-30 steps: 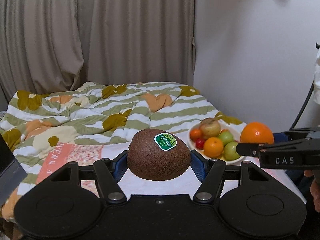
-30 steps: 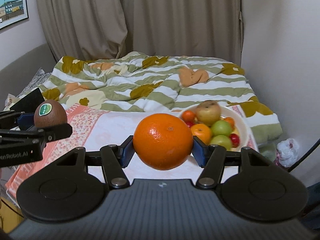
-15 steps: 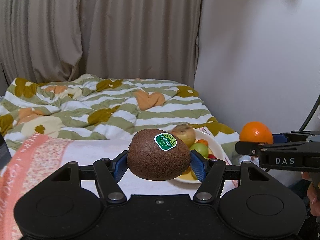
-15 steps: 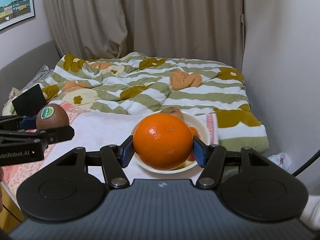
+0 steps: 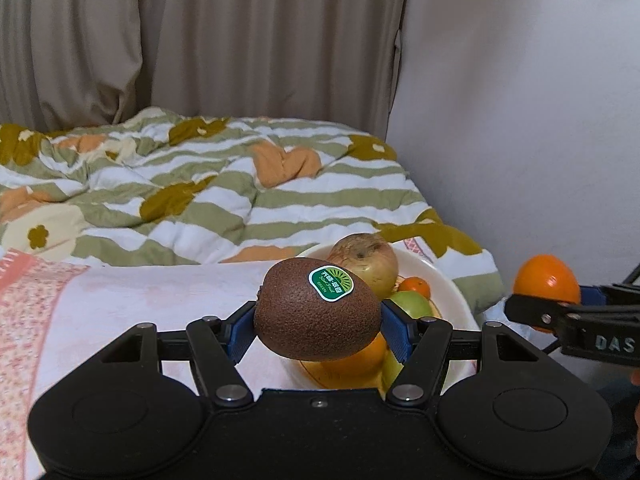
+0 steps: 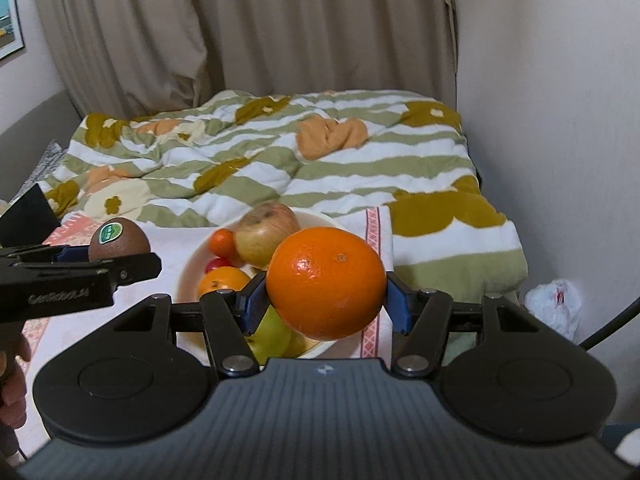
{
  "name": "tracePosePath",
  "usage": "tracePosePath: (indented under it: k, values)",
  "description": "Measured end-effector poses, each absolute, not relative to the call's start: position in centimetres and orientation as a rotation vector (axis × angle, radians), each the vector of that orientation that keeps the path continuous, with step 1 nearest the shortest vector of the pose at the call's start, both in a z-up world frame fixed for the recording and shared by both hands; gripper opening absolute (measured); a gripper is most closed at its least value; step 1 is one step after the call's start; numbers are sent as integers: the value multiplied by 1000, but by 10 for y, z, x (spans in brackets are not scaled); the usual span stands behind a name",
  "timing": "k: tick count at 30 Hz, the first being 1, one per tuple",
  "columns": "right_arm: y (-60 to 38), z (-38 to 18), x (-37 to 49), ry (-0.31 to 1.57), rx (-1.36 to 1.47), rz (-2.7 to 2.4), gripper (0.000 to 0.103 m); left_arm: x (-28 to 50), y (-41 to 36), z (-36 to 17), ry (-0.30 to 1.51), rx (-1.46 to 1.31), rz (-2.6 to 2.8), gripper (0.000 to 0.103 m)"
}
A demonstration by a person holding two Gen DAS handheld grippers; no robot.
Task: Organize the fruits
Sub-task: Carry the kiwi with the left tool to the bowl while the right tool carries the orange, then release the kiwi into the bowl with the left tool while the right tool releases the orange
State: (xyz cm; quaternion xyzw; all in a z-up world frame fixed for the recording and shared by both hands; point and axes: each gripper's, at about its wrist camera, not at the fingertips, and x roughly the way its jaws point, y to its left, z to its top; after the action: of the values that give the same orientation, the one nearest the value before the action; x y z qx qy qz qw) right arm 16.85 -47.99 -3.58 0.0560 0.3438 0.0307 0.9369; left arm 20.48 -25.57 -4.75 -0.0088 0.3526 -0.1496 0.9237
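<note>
The bowl (image 6: pixel 188 276) sat on the desk (image 5: pixel 160 300) before the bed (image 6: pixel 320 160), holding fruit; the kiwi (image 5: pixel 316 316) hung left of the orange (image 6: pixel 326 282).

Beige curtains (image 6: pixel 248 32) behind a bed's striped quilt (image 6: pixel 280 160) (flowered), white wall (image 5: pixel 520 100) beside.

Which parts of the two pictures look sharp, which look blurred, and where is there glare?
Left wrist view: the brown fuzzy kiwi with the green sticker is sharp; the striped flowered quilt behind is slightly soft. Right wrist view: the large round orange is sharp with small glare spots, and the yellowish apple in the white bowl looks smeared; the picture edges curve and darken.
</note>
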Motion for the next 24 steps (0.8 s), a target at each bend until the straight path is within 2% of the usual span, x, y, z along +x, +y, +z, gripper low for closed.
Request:
tracePosePath:
  k: [9, 19, 21, 22, 24]
  values:
    - [-484, -58, 196, 754, 130, 25, 75, 258, -265, -78, 794, 5, -322, 69]
    - [-487, -66, 213, 773, 151, 0, 75, 278, -271, -91, 831, 19, -335, 70]
    - [-487, -67, 214, 773, 151, 0, 75, 277, -270, -90, 820, 11, -343, 82]
    - [-487, -67, 214, 772, 152, 1, 75, 276, -269, -89, 809, 10, -342, 96]
    - [-485, -66, 216, 772, 152, 1, 75, 273, -267, -85, 791, 15, -342, 100]
